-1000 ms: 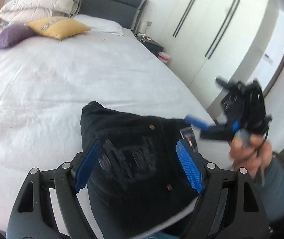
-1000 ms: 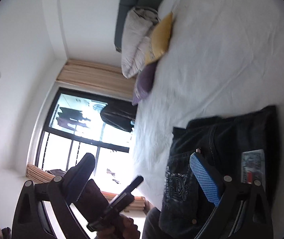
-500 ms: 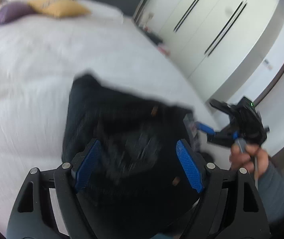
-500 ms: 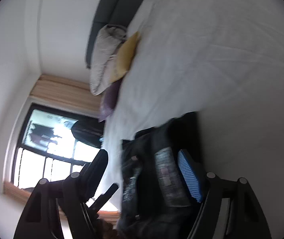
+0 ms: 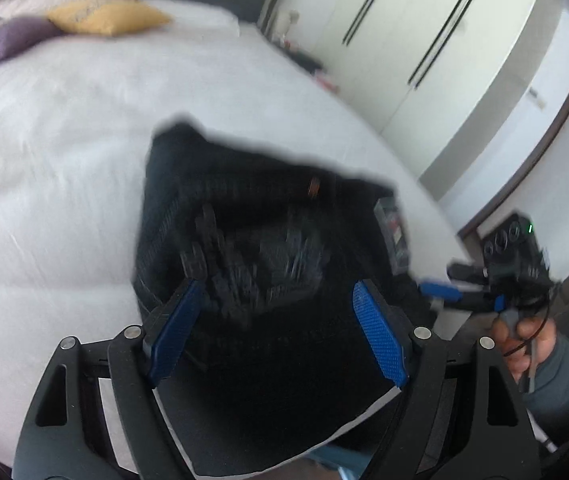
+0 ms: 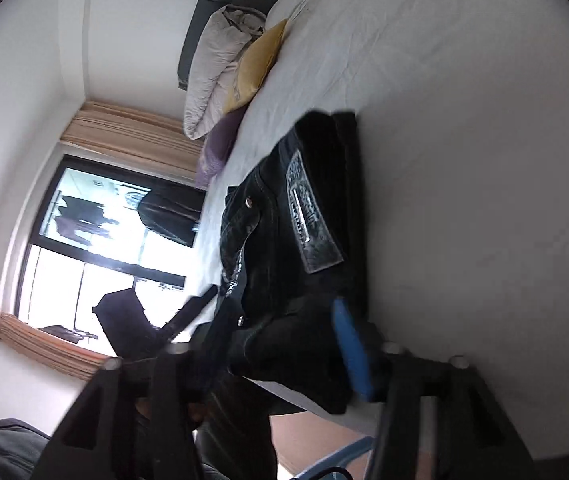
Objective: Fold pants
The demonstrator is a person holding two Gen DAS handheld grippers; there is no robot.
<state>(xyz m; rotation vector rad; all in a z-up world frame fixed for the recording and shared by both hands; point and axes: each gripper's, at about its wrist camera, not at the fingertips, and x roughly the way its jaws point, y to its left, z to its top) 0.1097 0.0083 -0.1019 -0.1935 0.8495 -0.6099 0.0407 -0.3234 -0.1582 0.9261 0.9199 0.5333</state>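
Observation:
The black jeans [image 5: 260,248] lie bunched in a folded heap near the edge of the white bed [image 5: 44,168], with a grey waist patch [image 6: 312,224] showing in the right wrist view. My left gripper [image 5: 280,332] is open just above the near part of the jeans, holding nothing. My right gripper [image 5: 444,292] hovers at the right edge of the jeans. In its own view the right gripper [image 6: 272,328] is open, with the jeans [image 6: 284,248] between and beyond its blue pad [image 6: 350,348] and dark finger.
Yellow [image 5: 104,20], purple [image 5: 0,40] and white pillows lie at the head of the bed by a dark headboard. White wardrobes [image 5: 424,40] stand to the right of the bed. A window [image 6: 104,240] with curtains is on the other side.
Both grippers have swung and come closer to the jeans. The right gripper now faces the waist patch from close up. The jeans seem to lie where they were.

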